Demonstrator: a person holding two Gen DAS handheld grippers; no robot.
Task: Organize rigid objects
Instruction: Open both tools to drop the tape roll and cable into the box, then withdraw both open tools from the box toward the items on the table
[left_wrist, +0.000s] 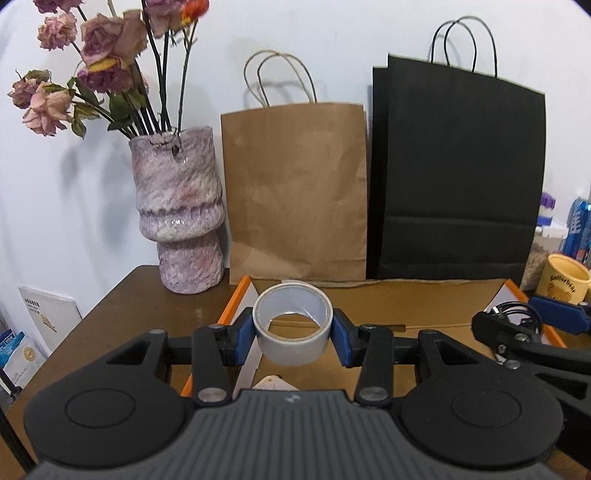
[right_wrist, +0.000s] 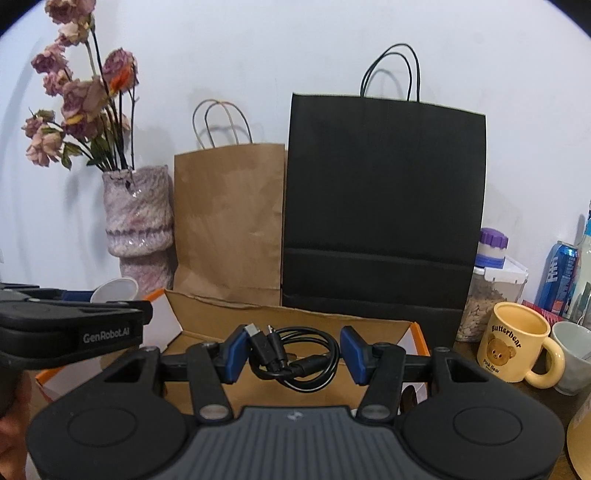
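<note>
On a brown table (left_wrist: 122, 314) against a white wall, the left gripper (left_wrist: 293, 332) pinches a white tape roll (left_wrist: 292, 326) above an open cardboard box (right_wrist: 295, 387). The right gripper (right_wrist: 295, 354) clasps a coiled black USB cable (right_wrist: 295, 356) over it. Beyond stands a yellow "Butterbear" mug (right_wrist: 517, 349).

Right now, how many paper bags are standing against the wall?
2: a brown paper bag beside the vase, and a black paper bag to its right. Others may be hidden.
</note>
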